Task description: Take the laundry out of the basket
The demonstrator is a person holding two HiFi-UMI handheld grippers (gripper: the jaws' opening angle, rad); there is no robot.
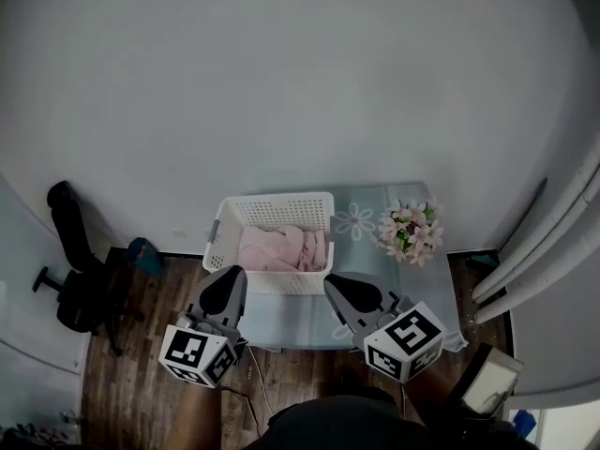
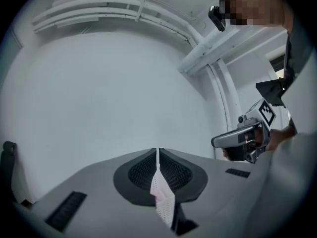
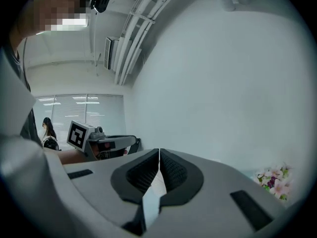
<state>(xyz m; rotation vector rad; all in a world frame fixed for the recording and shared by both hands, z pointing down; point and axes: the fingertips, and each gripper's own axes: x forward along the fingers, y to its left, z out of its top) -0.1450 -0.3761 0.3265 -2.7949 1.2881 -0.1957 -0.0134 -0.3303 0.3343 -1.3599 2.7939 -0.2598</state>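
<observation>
A white slatted laundry basket (image 1: pixel 272 206) stands on a pale glass table (image 1: pixel 305 322), with crumpled pink laundry (image 1: pixel 281 248) inside it. My left gripper (image 1: pixel 230 281) hovers just in front of the basket's near left corner, jaws shut and empty. My right gripper (image 1: pixel 339 289) hovers off the basket's near right corner, also shut with nothing in it. In the left gripper view the jaws (image 2: pixel 157 155) meet, and a sliver of basket lattice and pink cloth shows below them. The right gripper view shows its jaws (image 3: pixel 159 155) closed together too.
A bunch of pink and white flowers (image 1: pixel 411 232) stands on the table right of the basket. A black office chair (image 1: pixel 80 279) is on the wood floor at the left, with a blue object (image 1: pixel 145 254) beside the table. White pipes (image 1: pixel 544 251) run along the right.
</observation>
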